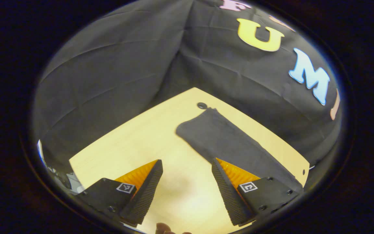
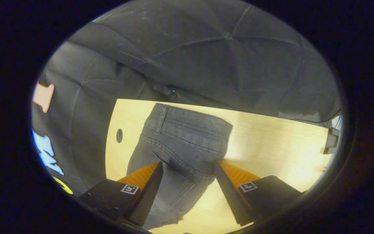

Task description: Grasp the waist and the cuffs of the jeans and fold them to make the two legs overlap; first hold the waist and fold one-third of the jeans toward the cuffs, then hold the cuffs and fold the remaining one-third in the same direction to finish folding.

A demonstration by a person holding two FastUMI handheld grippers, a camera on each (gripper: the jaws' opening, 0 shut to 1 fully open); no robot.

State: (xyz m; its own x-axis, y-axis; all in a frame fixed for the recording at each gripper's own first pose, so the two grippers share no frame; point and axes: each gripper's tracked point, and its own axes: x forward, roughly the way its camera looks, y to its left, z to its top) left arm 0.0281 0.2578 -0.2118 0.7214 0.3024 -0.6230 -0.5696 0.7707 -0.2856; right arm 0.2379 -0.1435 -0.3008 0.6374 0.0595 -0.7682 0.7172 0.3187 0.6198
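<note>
Jeans (image 2: 180, 146) lie flat on the table (image 2: 271, 136), legs apparently already overlapped. Left gripper (image 1: 187, 177) and right gripper (image 2: 188, 177) both spread wide, holding nothing. Denim looks soft, fairly heavy (floppy); pinch waistband (image 2: 190, 118) at its corners.

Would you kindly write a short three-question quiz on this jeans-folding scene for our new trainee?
1. True or false: the right gripper has clamped the dark grey denim jeans.
2. What lies under the left gripper, between its open fingers? A) bare pale wooden table B) the waistband C) a cuff
3. Fill in: near the table's edge, beside the jeans, there is a small round ____.

Key: 1. False; its fingers are apart above the jeans. 2. A. 3. Hole.
</note>
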